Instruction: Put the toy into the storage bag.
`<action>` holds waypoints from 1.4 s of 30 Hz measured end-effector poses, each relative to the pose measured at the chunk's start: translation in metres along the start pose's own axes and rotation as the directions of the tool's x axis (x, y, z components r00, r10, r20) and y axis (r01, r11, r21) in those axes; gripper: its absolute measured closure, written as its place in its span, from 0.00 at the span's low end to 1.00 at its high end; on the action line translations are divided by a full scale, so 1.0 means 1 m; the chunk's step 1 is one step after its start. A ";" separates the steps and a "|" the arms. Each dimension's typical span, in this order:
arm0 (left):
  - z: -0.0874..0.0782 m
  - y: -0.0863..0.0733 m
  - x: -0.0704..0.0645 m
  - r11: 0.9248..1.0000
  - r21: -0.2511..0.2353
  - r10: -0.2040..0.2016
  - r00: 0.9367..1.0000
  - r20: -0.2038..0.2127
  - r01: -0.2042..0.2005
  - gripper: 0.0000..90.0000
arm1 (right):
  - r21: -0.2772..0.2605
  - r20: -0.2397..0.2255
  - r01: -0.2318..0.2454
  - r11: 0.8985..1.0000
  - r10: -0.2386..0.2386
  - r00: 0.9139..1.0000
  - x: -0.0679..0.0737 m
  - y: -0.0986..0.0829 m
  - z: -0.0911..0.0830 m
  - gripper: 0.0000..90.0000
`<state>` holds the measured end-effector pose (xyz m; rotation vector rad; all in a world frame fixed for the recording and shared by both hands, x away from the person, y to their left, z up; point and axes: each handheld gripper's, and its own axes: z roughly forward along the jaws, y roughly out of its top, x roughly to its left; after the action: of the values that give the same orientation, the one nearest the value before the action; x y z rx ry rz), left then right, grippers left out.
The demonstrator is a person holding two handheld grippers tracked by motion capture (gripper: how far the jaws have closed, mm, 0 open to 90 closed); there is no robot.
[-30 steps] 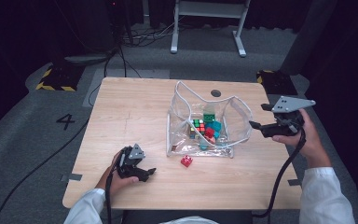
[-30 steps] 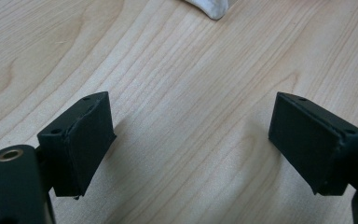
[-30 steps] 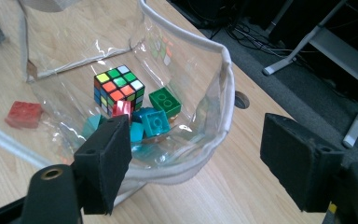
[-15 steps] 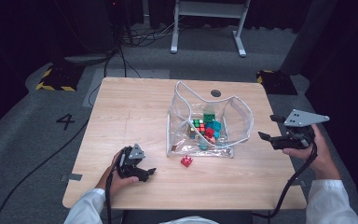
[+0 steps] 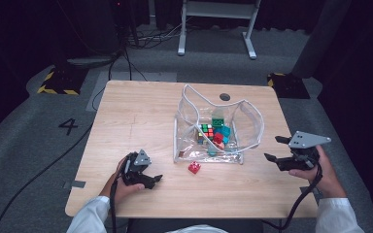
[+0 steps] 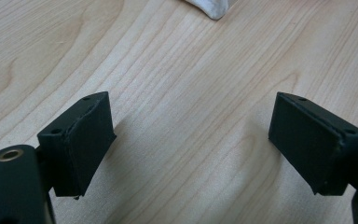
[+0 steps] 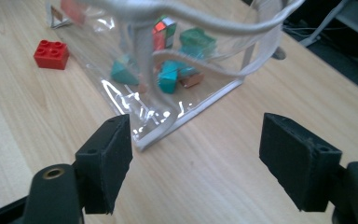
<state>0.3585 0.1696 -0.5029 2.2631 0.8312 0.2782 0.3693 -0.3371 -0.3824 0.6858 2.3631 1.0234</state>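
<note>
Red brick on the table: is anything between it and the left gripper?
Nothing visible. The red brick lies alone on bare table just outside the clear bag, with open wood between it and the left gripper, whose jaws stand open.

This looks like a lab or recording studio set up for handling trials, not a home or shop. A single light wooden tabletop (image 5: 141, 121) stands alone on grey carpeted floor (image 5: 39, 131), ringed by dark walls and black curtains that shut out everything else. A white number four (image 5: 69, 126) is marked on the carpet beside it, and yellow-and-black hazard tape (image 5: 53, 85) edges dark floor plates. Black cables (image 5: 39, 170) trail across the floor, some held down with grey tape, and a white metal stand (image 5: 218, 24) waits behind the tabletop.
</note>
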 end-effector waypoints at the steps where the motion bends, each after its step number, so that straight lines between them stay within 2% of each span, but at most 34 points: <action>1: 0.000 0.000 0.000 1.000 0.001 0.002 1.000 0.001 -0.002 0.16 | 0.003 -0.008 -0.006 1.000 0.006 1.000 0.002 -0.003 0.002 0.29; 7: 0.000 0.000 0.000 1.000 0.000 0.000 1.000 0.001 0.000 0.16 | 0.010 -0.070 -0.013 1.000 0.013 0.997 0.022 -0.021 0.015 0.30; 11: 0.000 0.000 0.000 1.000 -0.002 -0.003 1.000 0.000 0.003 0.16 | 0.035 -0.090 0.006 0.999 -0.003 0.996 0.032 -0.030 0.026 0.30; 14: 0.000 0.000 0.000 1.000 0.000 0.000 1.000 0.000 0.000 0.16 | 0.022 -0.139 0.012 1.000 -0.009 0.990 0.040 -0.038 0.034 0.30; 20: 0.000 0.000 0.000 1.000 0.001 0.001 1.000 0.000 -0.001 0.16 | 0.025 -0.190 0.007 1.000 -0.002 0.982 0.055 -0.047 0.053 0.31; 23: 0.000 0.000 0.000 1.000 0.001 0.001 1.000 0.001 -0.001 0.16 | 0.033 -0.225 0.000 0.999 0.007 0.974 0.061 -0.050 0.065 0.31; 25: 0.000 0.000 0.000 1.000 0.000 -0.001 1.000 0.000 0.001 0.16 | 0.040 -0.238 -0.006 0.999 0.016 0.971 0.067 -0.051 0.071 0.31; 30: 0.000 0.000 0.000 1.000 0.000 0.000 1.000 0.001 0.000 0.16 | 0.032 -0.301 -0.001 0.999 0.011 0.954 0.078 -0.048 0.086 0.32; 32: 0.000 0.000 0.000 1.000 0.000 0.000 1.000 0.000 0.000 0.16 | 0.038 -0.308 0.013 0.999 -0.001 0.951 0.084 -0.045 0.093 0.32; 35: 0.000 0.000 0.000 1.000 0.000 0.000 1.000 0.000 0.000 0.16 | 0.043 -0.337 0.025 0.999 -0.009 0.942 0.094 -0.039 0.103 0.32; 36: 0.000 0.000 0.000 1.000 0.000 0.000 1.000 0.000 0.000 0.16 | 0.038 -0.339 0.040 0.998 -0.025 0.940 0.096 -0.037 0.107 0.31; 37: 0.000 0.000 0.000 1.000 0.000 0.000 1.000 0.000 0.000 0.16 | 0.068 -0.347 0.019 0.997 0.006 0.938 0.101 -0.035 0.109 0.32; 38: 0.000 0.000 0.000 1.000 0.000 0.000 1.000 0.000 0.000 0.16 | 0.079 -0.349 0.025 0.997 0.004 0.937 0.103 -0.033 0.112 0.31; 39: 0.000 0.000 0.000 1.000 0.000 -0.001 1.000 0.000 0.001 0.16 | 0.062 -0.358 0.022 0.998 0.002 0.934 0.105 -0.032 0.114 0.31; 42: 0.000 0.000 0.000 1.000 0.000 0.000 1.000 0.000 0.000 0.16 | 0.054 -0.362 0.020 0.998 0.001 0.932 0.110 -0.028 0.120 0.31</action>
<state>0.3585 0.1696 -0.5029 2.2631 0.8312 0.2776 0.3499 -0.2241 -0.5009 0.5410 2.7166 1.1653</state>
